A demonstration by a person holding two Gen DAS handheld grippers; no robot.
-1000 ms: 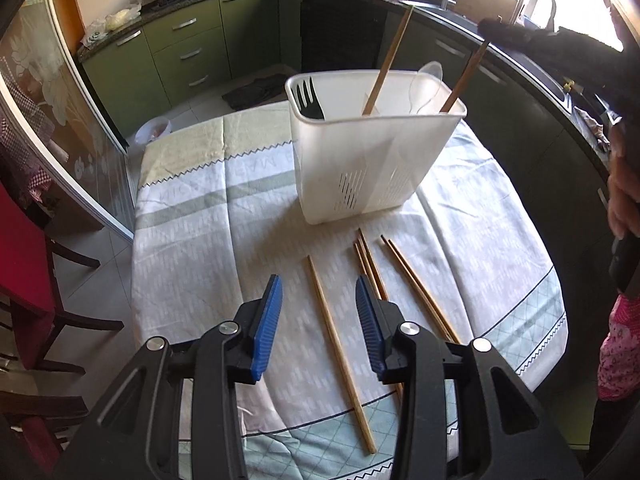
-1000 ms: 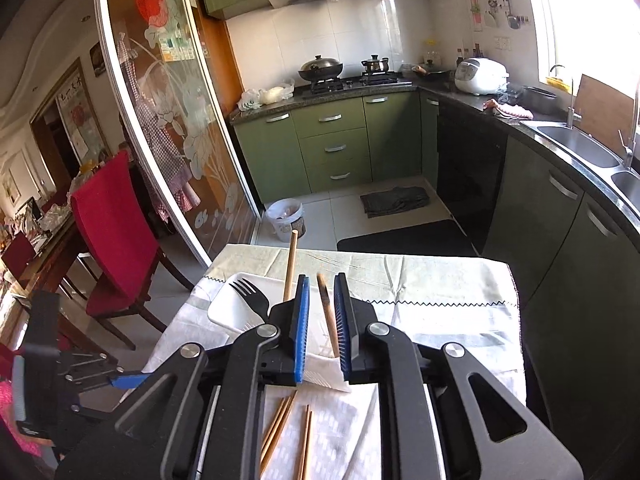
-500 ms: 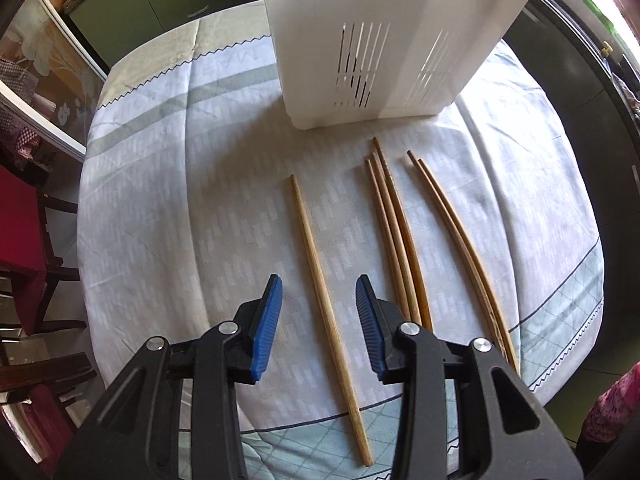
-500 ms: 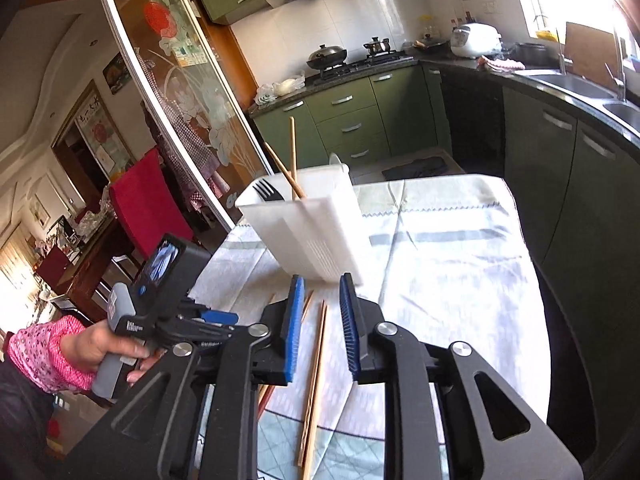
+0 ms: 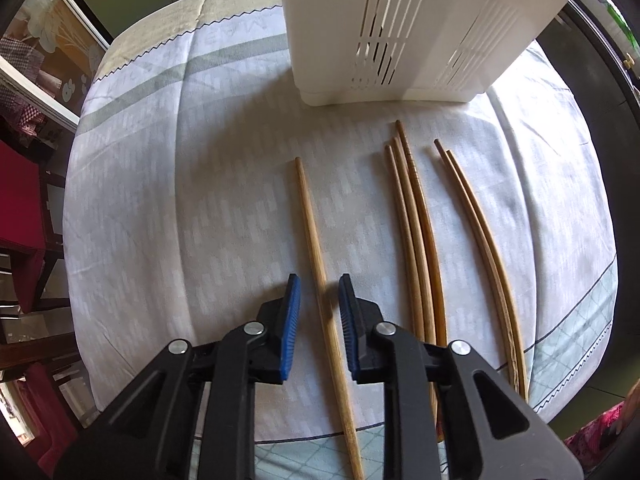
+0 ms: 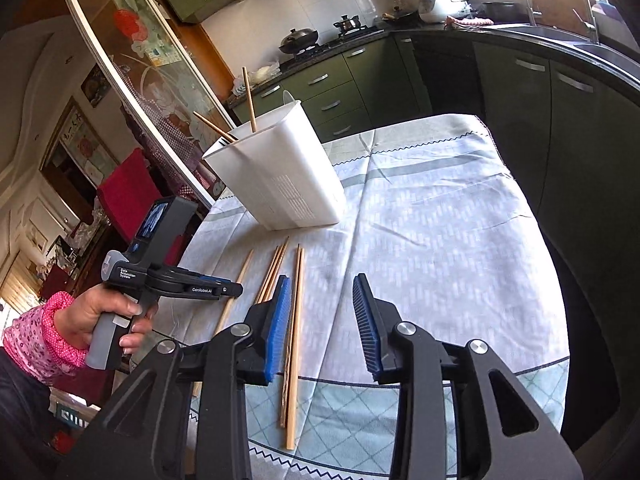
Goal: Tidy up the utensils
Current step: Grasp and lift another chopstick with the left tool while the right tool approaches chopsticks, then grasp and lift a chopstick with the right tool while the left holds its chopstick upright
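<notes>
We judge the job partly done: two wooden chopsticks (image 6: 249,98) and a dark fork already stand in the tall white plastic caddy with slotted walls (image 5: 416,28), while six more sticks lie on the surface, spread with a pale grey patterned cloth (image 5: 200,200).

Our left gripper (image 5: 319,312) straddles the lone light bamboo chopstick (image 5: 316,248); its jaws have just been closing, yet gaps show on both sides, so nothing is pinched. Just right lies a cluster of three darker wooden chopsticks (image 5: 412,220), then a pair of thin brown chopsticks (image 5: 480,232), slightly bowed.

Our right gripper (image 6: 322,312) hangs with jaws apart, having just been opening, nothing between the ribbed blue pads; that pair shows just beyond its left jaw.

The sticks are smooth, round and tapered; the caddy rigid and matte.
</notes>
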